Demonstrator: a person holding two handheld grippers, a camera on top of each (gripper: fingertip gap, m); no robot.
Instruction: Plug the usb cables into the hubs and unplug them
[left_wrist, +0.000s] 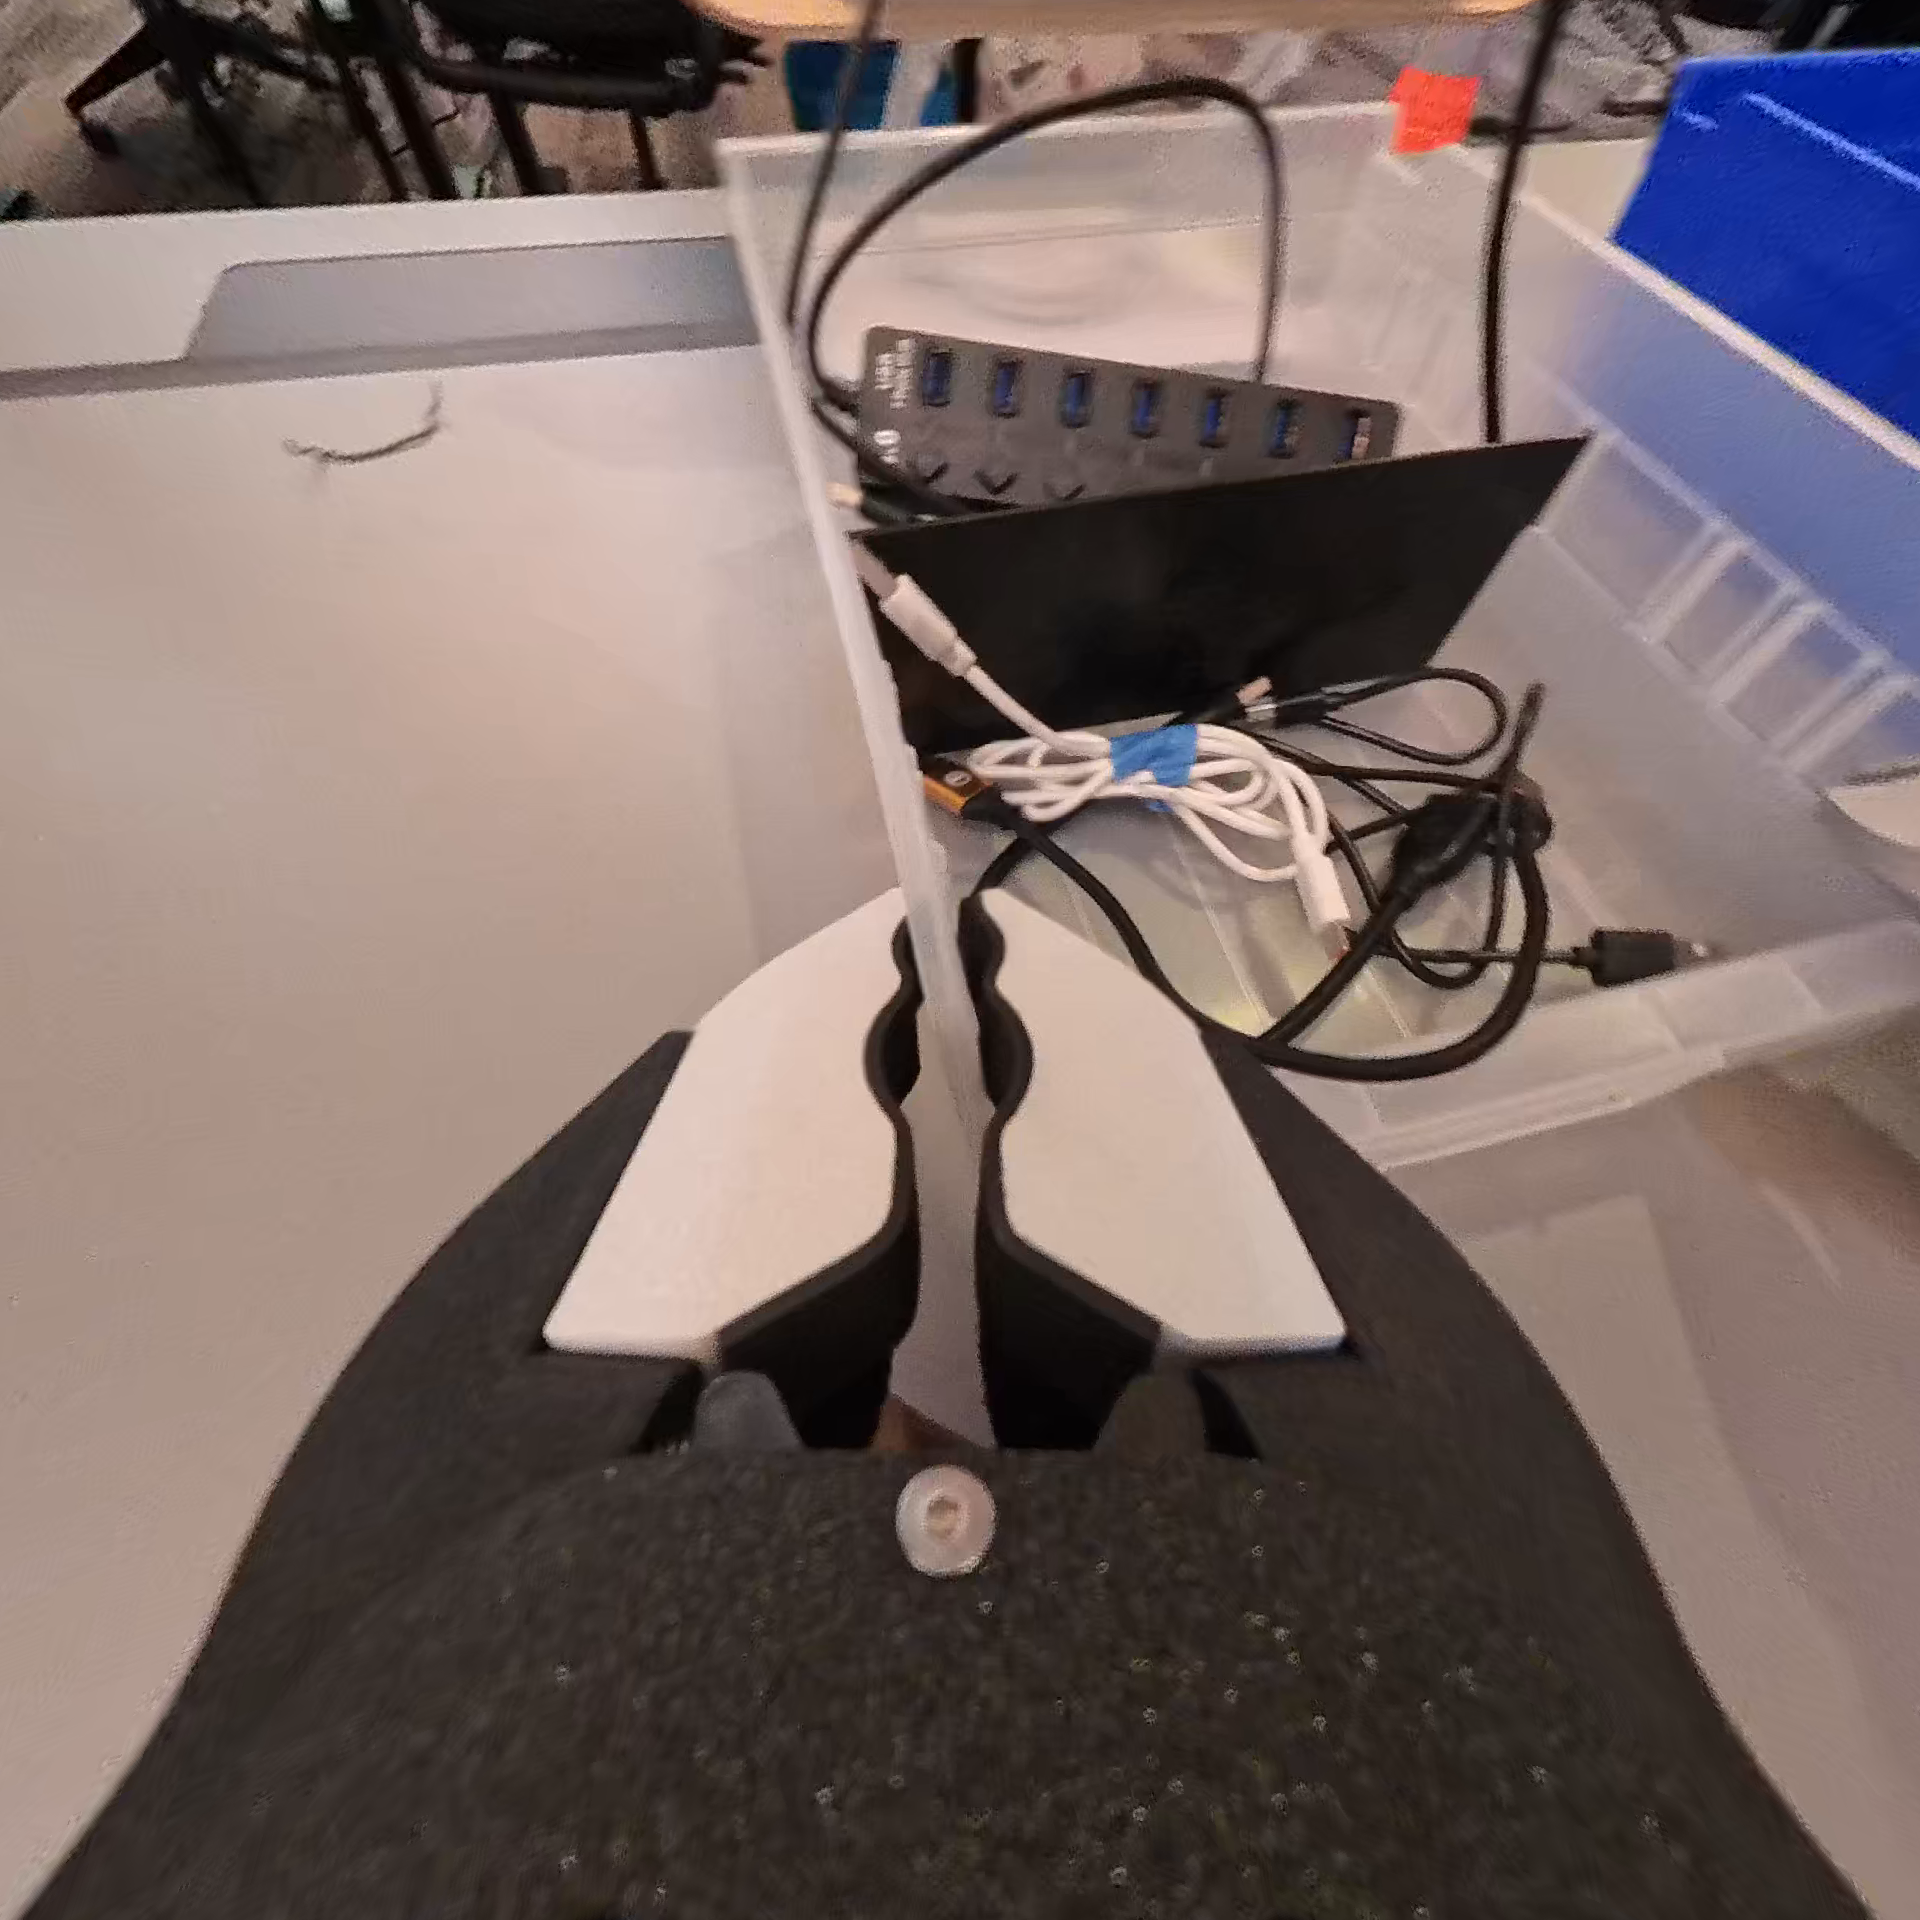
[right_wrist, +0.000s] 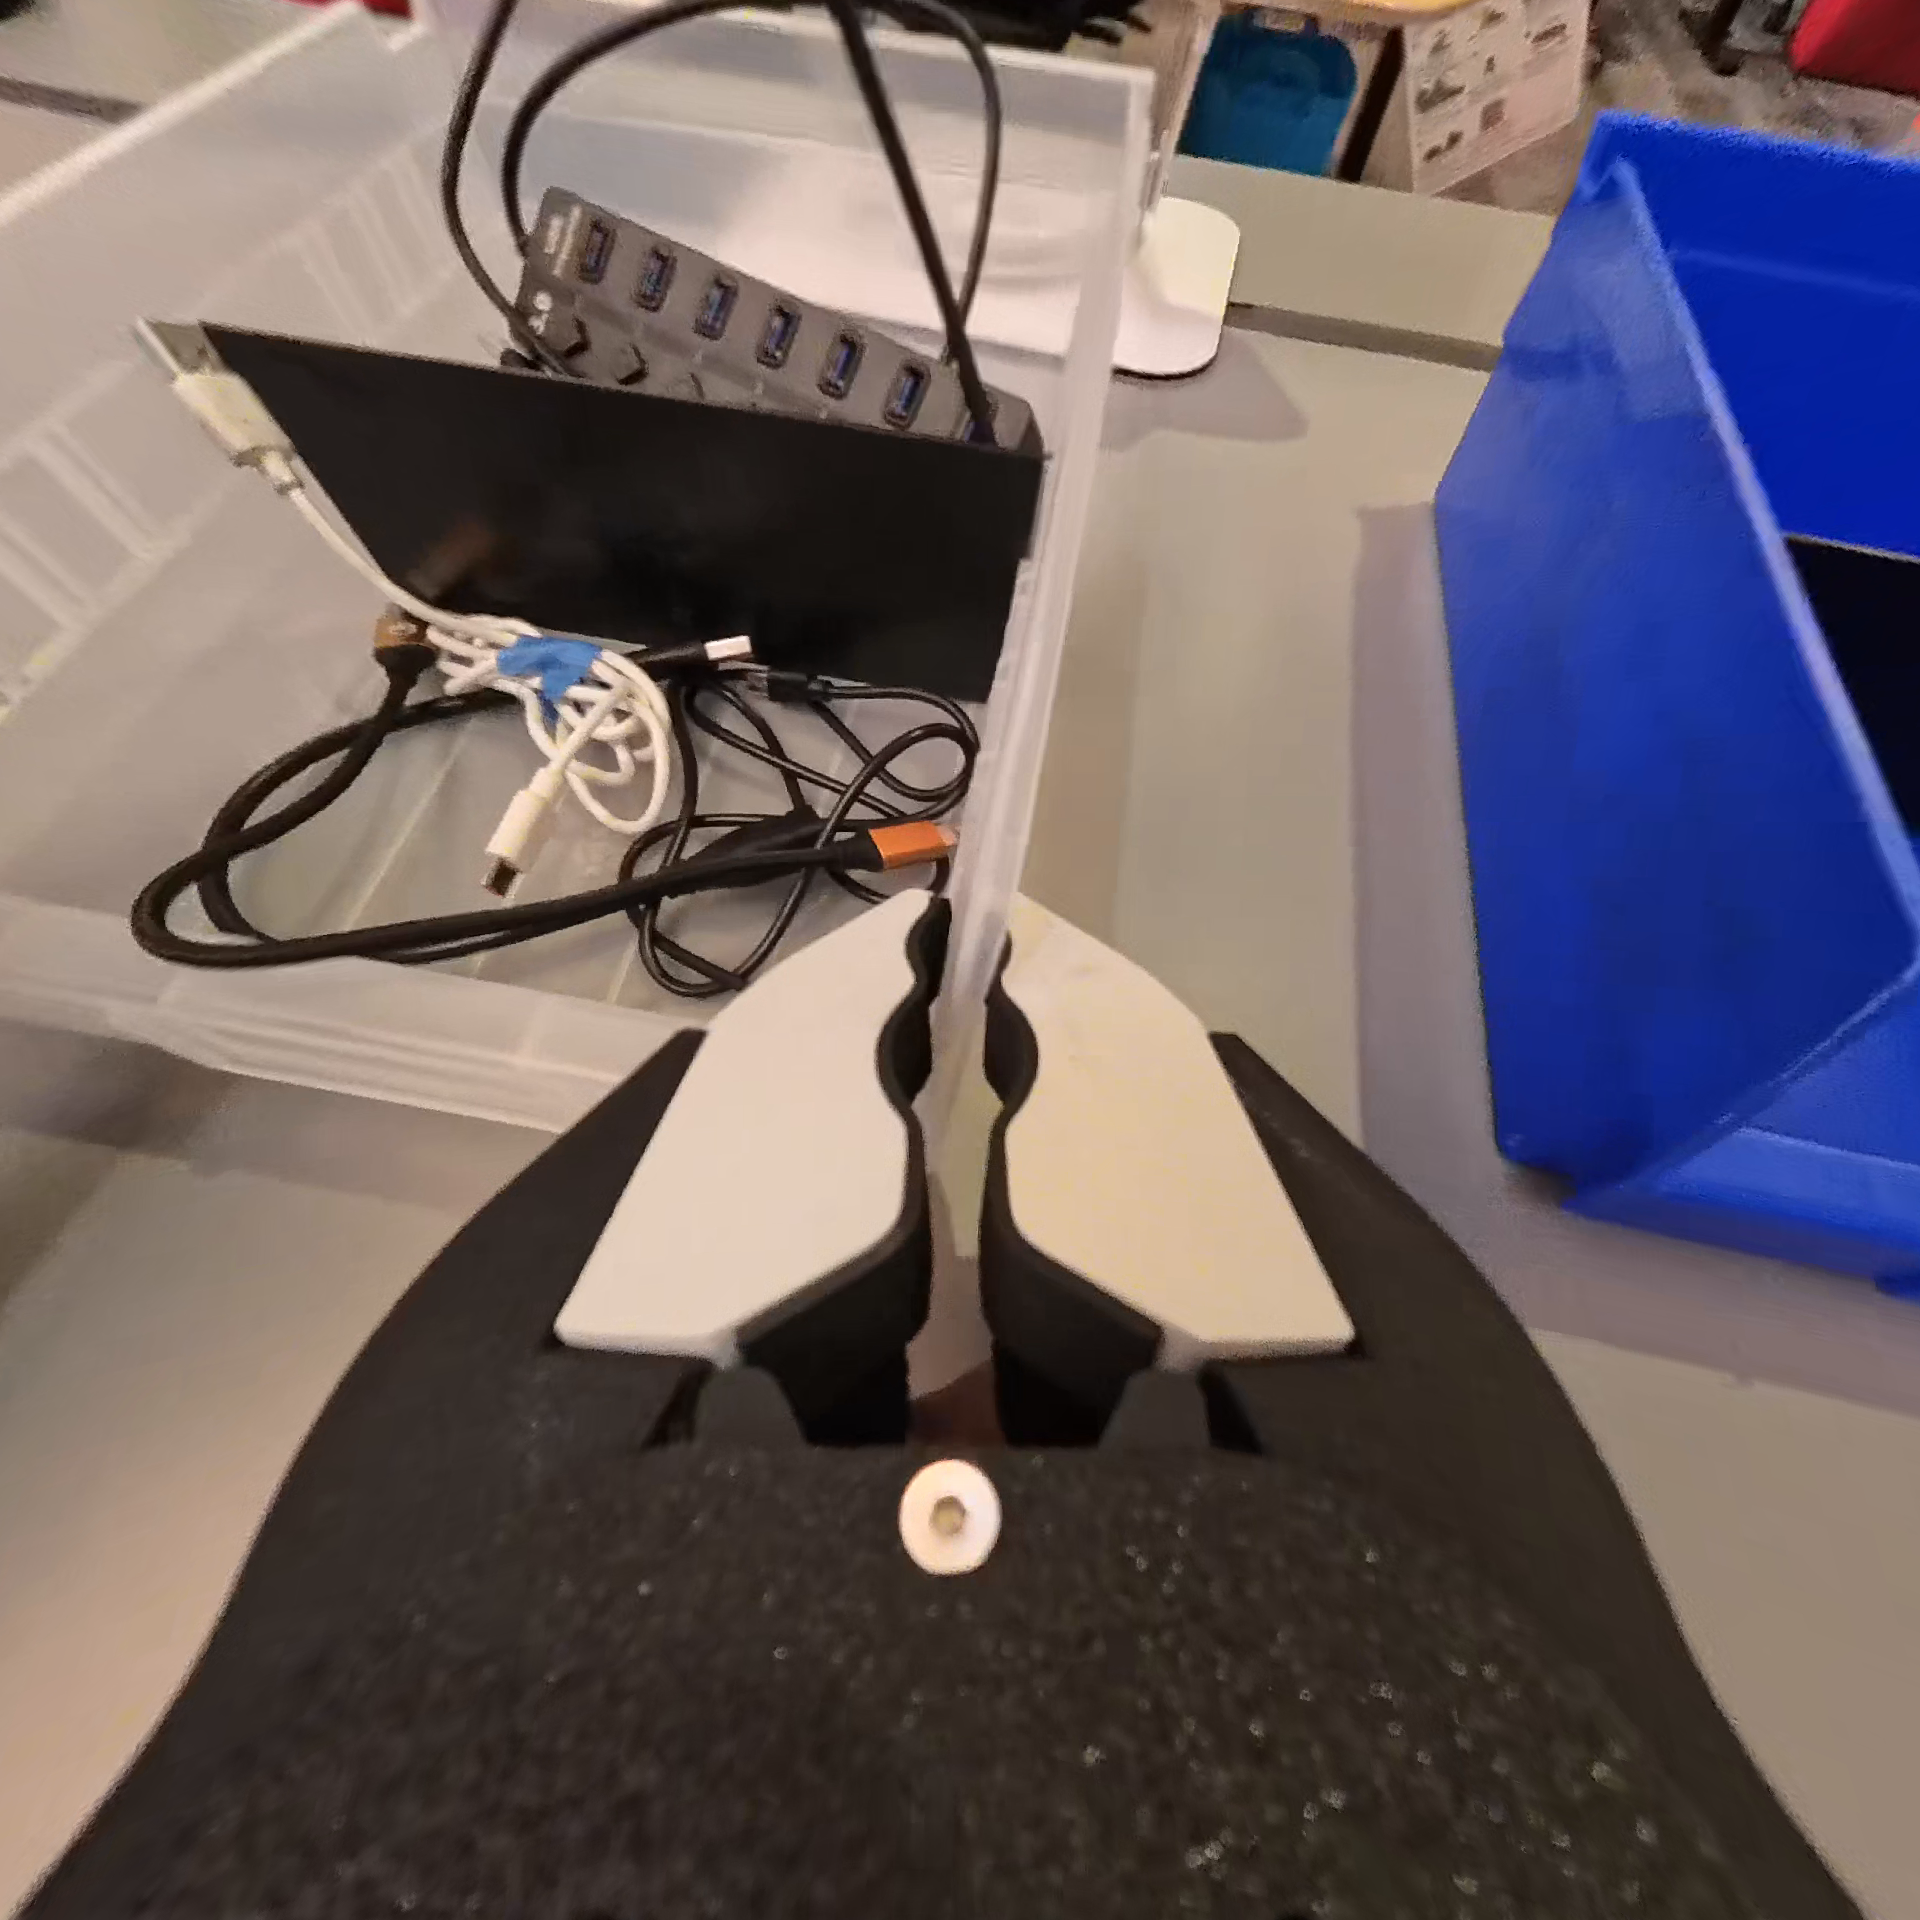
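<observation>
A clear, translucent plastic bin (left_wrist: 1714, 582) is gripped on opposite side walls. The left gripper (left_wrist: 940, 925) is closed on the rim of one wall, its white fingers (left_wrist: 790, 1091) pressed against either side of the thin plastic edge. The right gripper (right_wrist: 971, 935) is closed the same way on the rim of the opposite wall.

Inside the bin a black multi-port USB hub with blue sockets (left_wrist: 1132, 405) is seen leaning behind a black flat divider panel (left_wrist: 1195, 582); one black cable (right_wrist: 935, 239) is plugged into its end port. In front of the panel, a coiled white USB cable bound with blue tape (left_wrist: 1153, 774) lies on the bin floor, tangled with loose black cables (left_wrist: 1455, 883); one of these carries an orange-sleeved plug (right_wrist: 909, 844) lying just beside the wall. A blue plastic storage bin (right_wrist: 1662, 675) stands on the grey table (left_wrist: 416, 779) near the clear one.
</observation>
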